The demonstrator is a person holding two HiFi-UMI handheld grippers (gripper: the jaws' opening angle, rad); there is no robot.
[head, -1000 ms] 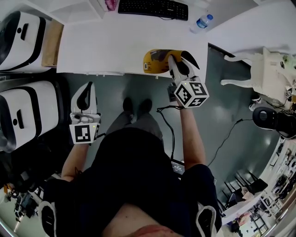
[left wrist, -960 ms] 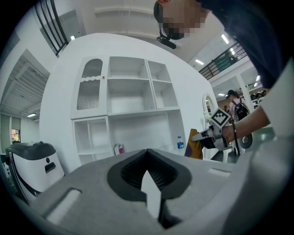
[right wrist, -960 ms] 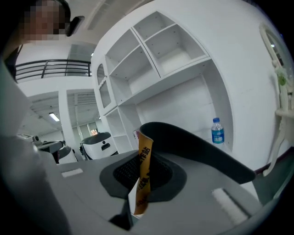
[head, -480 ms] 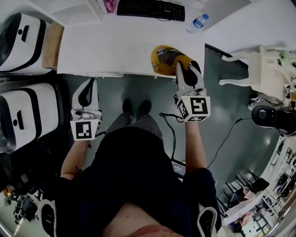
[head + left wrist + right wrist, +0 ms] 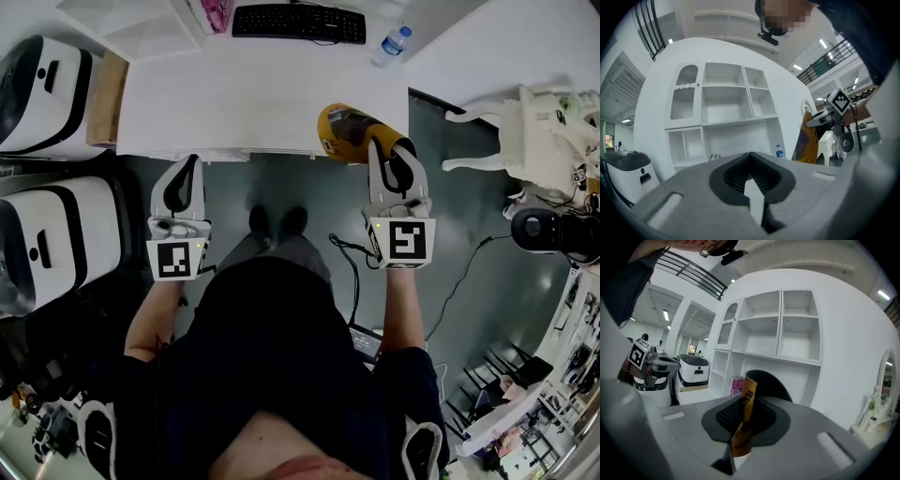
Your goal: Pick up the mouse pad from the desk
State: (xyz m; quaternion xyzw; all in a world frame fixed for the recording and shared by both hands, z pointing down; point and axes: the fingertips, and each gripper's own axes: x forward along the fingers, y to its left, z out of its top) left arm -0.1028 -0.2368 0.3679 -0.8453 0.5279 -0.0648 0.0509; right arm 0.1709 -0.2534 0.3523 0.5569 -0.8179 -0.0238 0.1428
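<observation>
black print on mouse pad (image 5: 746, 401) illegible, nothing readable

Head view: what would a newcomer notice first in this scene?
The yellow mouse pad, curled and pinched in the right gripper, is held at the front edge of the white desk. At the desk's far side are a black keyboard and a water bottle.

The left gripper (image 5: 183, 176) is held level before the body on the bent left arm (image 5: 145, 323), its jaws closed together with nothing between them. The right gripper (image 5: 392, 155) is carried slightly further forward on the right forearm (image 5: 398, 309), its jaws clamped on an edge of the mouse pad (image 5: 345, 131).
</observation>
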